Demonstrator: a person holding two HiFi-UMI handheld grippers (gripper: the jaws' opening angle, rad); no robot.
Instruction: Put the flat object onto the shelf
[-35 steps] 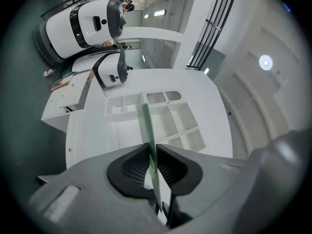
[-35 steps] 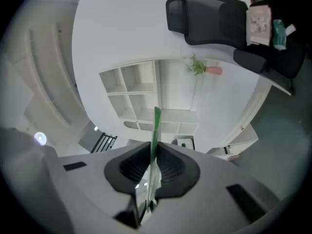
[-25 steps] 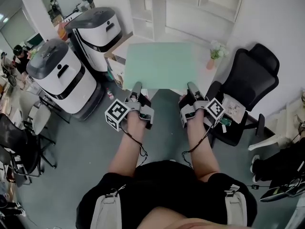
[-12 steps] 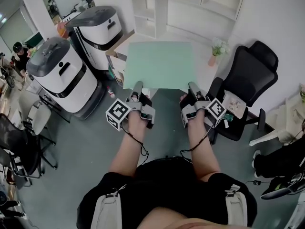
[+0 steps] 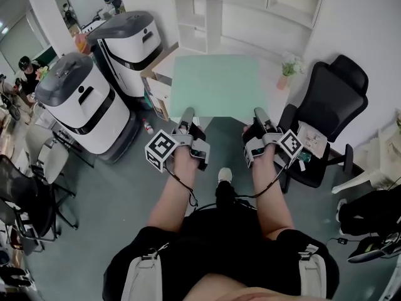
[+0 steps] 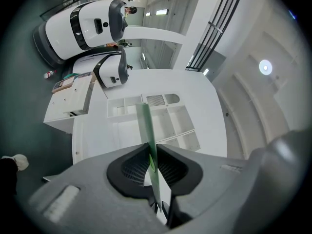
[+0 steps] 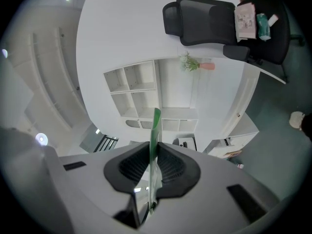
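A flat pale-green board (image 5: 215, 84) hangs level in the air in front of me, carried by its near edge. My left gripper (image 5: 187, 115) is shut on that edge at the left, my right gripper (image 5: 259, 115) at the right. In each gripper view the board shows edge-on as a thin green strip (image 6: 146, 130) (image 7: 155, 130) pinched between the dark pads. The white shelf unit (image 5: 207, 11) with open compartments stands beyond the board's far edge, against the wall; both gripper views look at the white shelf unit (image 6: 151, 116) (image 7: 146, 91).
Two white and grey machines (image 5: 84, 99) (image 5: 128, 42) stand at the left. A black office chair (image 5: 329, 96) with items on its seat is at the right. A pink vase with a plant (image 5: 285, 71) sits on a white desk (image 5: 272, 83) under the board.
Both grippers and the green board have shifted slightly right and forward, toward the shelf unit. A foot has come into view between my arms.
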